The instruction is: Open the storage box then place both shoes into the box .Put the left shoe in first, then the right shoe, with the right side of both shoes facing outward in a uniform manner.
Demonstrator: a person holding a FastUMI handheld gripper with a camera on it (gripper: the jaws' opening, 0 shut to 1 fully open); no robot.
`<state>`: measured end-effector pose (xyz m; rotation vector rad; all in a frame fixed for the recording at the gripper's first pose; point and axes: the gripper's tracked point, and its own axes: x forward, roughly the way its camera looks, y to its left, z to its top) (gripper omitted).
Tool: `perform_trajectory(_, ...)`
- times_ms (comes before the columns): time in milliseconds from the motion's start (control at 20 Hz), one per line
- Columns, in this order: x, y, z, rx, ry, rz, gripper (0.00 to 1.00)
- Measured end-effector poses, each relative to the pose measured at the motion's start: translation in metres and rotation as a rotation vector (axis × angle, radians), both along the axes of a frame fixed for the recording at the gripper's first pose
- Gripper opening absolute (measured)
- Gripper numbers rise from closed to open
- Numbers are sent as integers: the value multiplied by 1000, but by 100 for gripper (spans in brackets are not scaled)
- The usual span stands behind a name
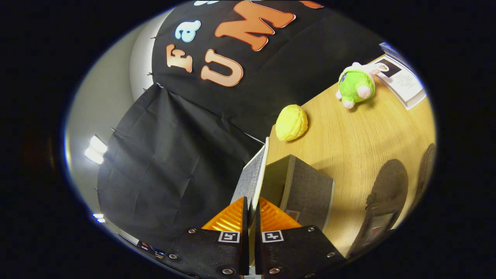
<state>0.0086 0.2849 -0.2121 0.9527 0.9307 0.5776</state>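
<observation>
A tilted view looks along a handheld gripper (252, 209) whose two fingers are pressed together on the thin edge of a grey fabric lid (252, 178), one finger on each face. The lid stands raised, nearly on edge, and runs away from the fingers toward a black cloth wall. Just beside the lid sits the grey storage box (306, 186) on a light wooden table (348, 131); its mouth looks uncovered, though the inside is too dark to tell what, if anything, it holds. Near the box, off to the side of the fingers, a dark shoe (383, 201) lies on the table, and the edge of a second dark shoe (425, 170) shows just beyond it. Farther across the table are a yellow lumpy toy (291, 122), a green and pink plush toy (355, 85) and a printed booklet (403, 79). By the look of it, the opening step is under way or nearly finished, while both shoes are not yet in the box, so the left shoe and then the right shoe remain to be placed.
</observation>
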Motion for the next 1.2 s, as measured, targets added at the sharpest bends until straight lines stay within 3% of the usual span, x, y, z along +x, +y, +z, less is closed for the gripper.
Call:
perform_trajectory(500,16,76,71,4,-105,40,6)
perform_trajectory(700,19,119,99,72,-131,33,6)
perform_trajectory(900,18,160,110,106,-133,41,6)
perform_trajectory(1200,24,216,102,179,-53,-17,7)
